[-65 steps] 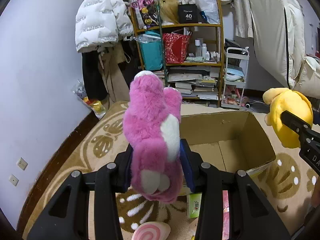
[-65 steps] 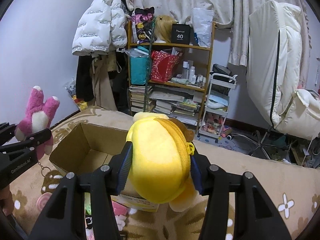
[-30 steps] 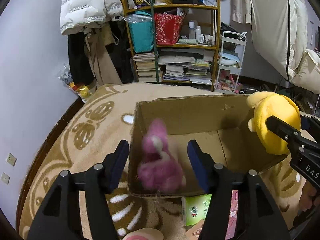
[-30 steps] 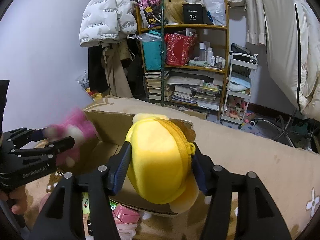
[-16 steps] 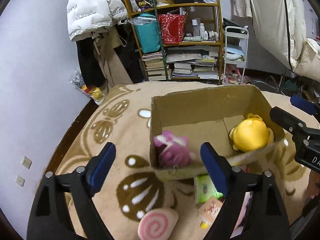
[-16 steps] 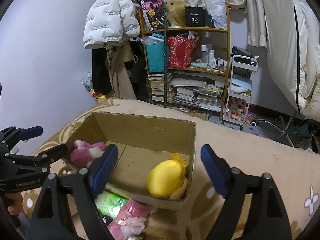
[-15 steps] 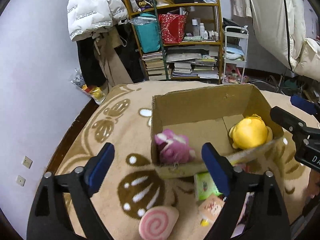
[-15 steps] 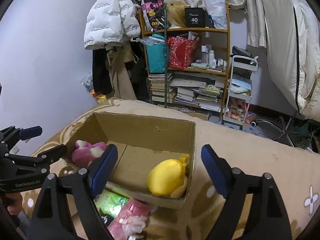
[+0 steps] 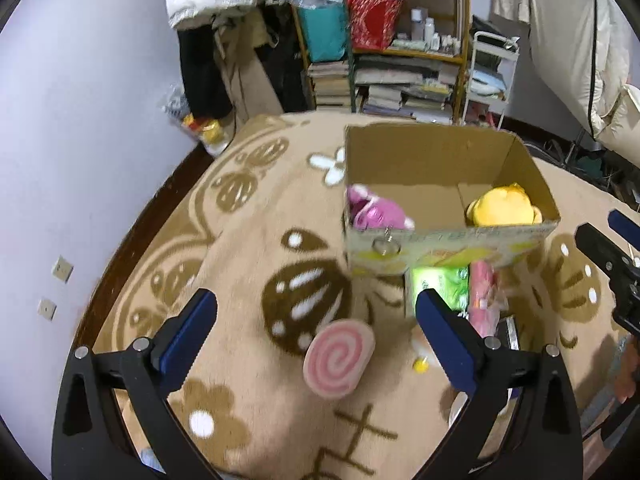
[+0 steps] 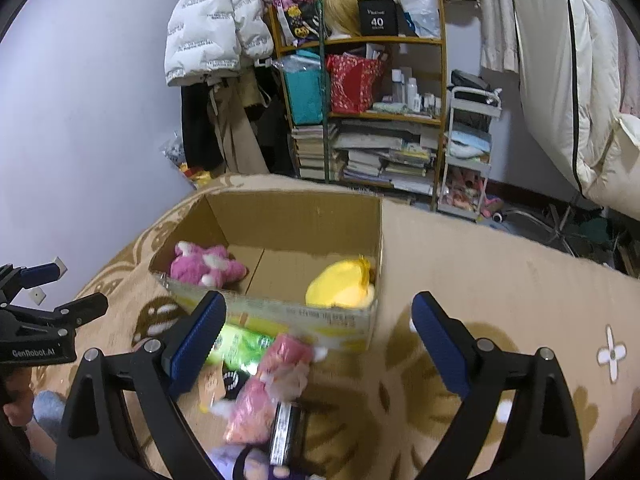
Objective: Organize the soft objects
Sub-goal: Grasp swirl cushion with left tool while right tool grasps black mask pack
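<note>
The cardboard box [image 9: 432, 152] hides part of the pink plush [image 9: 376, 212] and yellow plush [image 9: 500, 210] lying inside it; packets before it are blurred. Left gripper [image 9: 316, 316] and right gripper [image 10: 318, 322] hover before the box, fingers wide apart, empty

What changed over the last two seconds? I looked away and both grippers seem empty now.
Both let go: the left gripper dropped the pink plush into the cardboard box, the right gripper dropped the yellow plush there. Both now hang open, pulled back over the rug. The box and the pink swirl cushion stayed put.
</note>
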Tool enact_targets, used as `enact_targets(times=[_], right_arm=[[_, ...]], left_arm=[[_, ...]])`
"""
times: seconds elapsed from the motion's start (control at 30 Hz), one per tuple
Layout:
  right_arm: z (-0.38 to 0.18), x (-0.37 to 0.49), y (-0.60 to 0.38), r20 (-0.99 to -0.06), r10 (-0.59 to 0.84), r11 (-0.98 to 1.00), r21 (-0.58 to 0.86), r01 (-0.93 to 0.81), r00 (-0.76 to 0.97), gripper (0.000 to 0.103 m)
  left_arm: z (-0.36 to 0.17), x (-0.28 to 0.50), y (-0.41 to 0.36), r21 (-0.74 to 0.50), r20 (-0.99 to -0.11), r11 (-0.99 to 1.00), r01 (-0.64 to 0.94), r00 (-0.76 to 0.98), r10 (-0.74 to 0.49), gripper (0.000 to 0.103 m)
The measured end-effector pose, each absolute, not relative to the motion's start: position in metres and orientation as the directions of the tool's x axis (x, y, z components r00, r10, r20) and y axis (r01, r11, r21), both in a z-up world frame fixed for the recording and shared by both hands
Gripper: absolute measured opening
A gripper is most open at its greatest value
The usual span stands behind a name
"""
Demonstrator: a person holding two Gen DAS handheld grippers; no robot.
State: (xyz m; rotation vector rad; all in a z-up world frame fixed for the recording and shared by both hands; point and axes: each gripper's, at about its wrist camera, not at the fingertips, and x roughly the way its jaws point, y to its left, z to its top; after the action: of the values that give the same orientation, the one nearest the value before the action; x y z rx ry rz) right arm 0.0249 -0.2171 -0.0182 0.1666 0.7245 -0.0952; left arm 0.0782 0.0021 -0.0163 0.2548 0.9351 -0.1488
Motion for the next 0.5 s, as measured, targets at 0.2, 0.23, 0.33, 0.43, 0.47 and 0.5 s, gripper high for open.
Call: enact_targets(times=[0.2,0.23,0.33,0.43,0.47,0.5], right_arm=[[-0.025,0.007,-0.213,-0.700,-0.010,0.981,0.133,0.144,0.714,0.098],[-0.028,0.004,-0.211,-0.711,-0.012,0.981,0.129,0.148,0.703,0.098],[-0.034,0.000,-0.209,-0.729,-0.003,0.981,0.130,0.143,0.684,0.098],[-0.038,0.000,-0.209,-0.744,-0.005,0.981,0.125,0.147,0.669,0.098],[-0.040,0.001,-0.209,-0.749,-0.005,0.981,0.124,0.148,0.662,0.098],[-0.043,0.000,-0.209,-0.753,-0.005,0.981,0.123,0.148,0.658,0.098]], left_arm=[[-0.029,0.074,0.012,0.167,-0.849,0.964,0.208,0.527,0.033,0.099],[-0.031,0.075,0.013,0.170,-0.855,0.964,0.207,0.518,0.039,0.099],[-0.041,0.079,0.014,0.173,-0.874,0.963,0.207,0.483,0.054,0.099],[-0.050,0.082,0.015,0.182,-0.884,0.962,0.205,0.463,0.069,0.099],[-0.053,0.084,0.015,0.178,-0.889,0.962,0.207,0.453,0.067,0.099],[-0.057,0.086,0.014,0.172,-0.896,0.962,0.210,0.440,0.064,0.099]])
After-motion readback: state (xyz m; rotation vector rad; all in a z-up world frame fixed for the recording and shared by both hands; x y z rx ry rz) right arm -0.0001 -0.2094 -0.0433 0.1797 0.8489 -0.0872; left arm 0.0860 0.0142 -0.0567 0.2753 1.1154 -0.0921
